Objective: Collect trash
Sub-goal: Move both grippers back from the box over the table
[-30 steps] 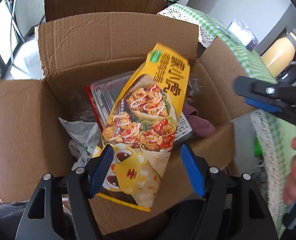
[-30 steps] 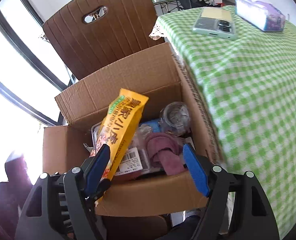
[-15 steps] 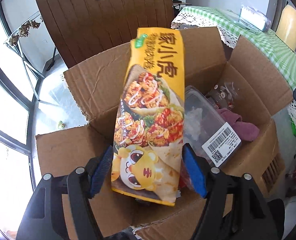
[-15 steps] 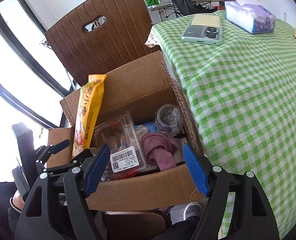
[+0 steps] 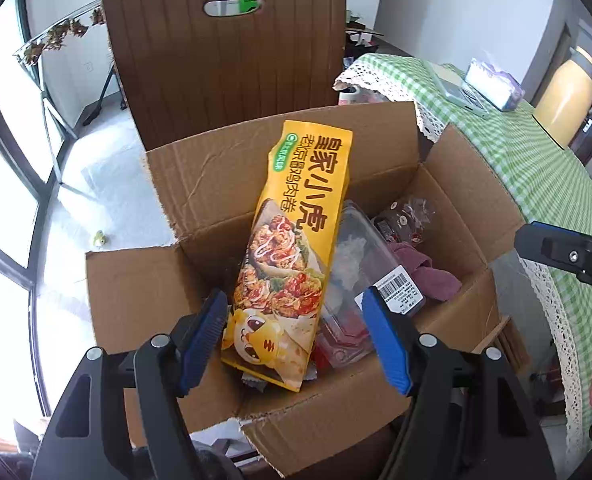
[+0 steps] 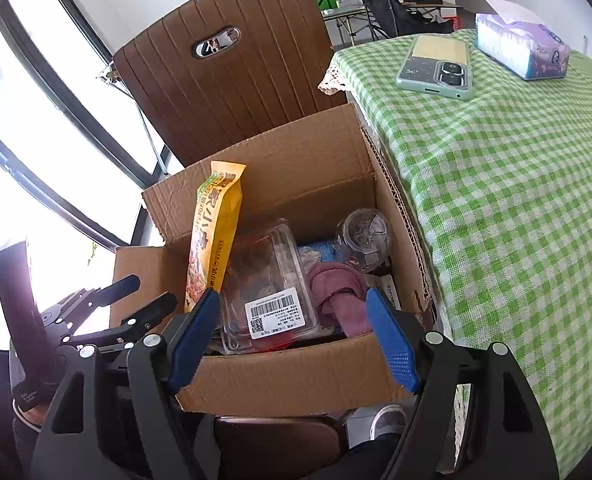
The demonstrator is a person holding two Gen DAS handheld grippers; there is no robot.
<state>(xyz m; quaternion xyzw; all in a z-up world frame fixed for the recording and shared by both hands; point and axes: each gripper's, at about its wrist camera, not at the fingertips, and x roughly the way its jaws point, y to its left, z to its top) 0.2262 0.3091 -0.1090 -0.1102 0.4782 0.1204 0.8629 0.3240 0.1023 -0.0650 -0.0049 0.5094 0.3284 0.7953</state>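
The yellow snack wrapper [image 5: 296, 248] is standing tilted inside the open cardboard box [image 5: 143, 296], its lower end among the other trash and its upper end leaning toward the rear flap, just beside a clear plastic tray [image 6: 267, 280] bearing a barcode label. The left gripper [image 5: 296, 332] is hovering over the near edge of the box with its blue-padded jaws spread wide on either side of the wrapper, gripping nothing. The right gripper [image 6: 296, 336] is likewise holding its jaws apart and empty above the box, beside the table [image 6: 516, 184] with the green checked cloth.
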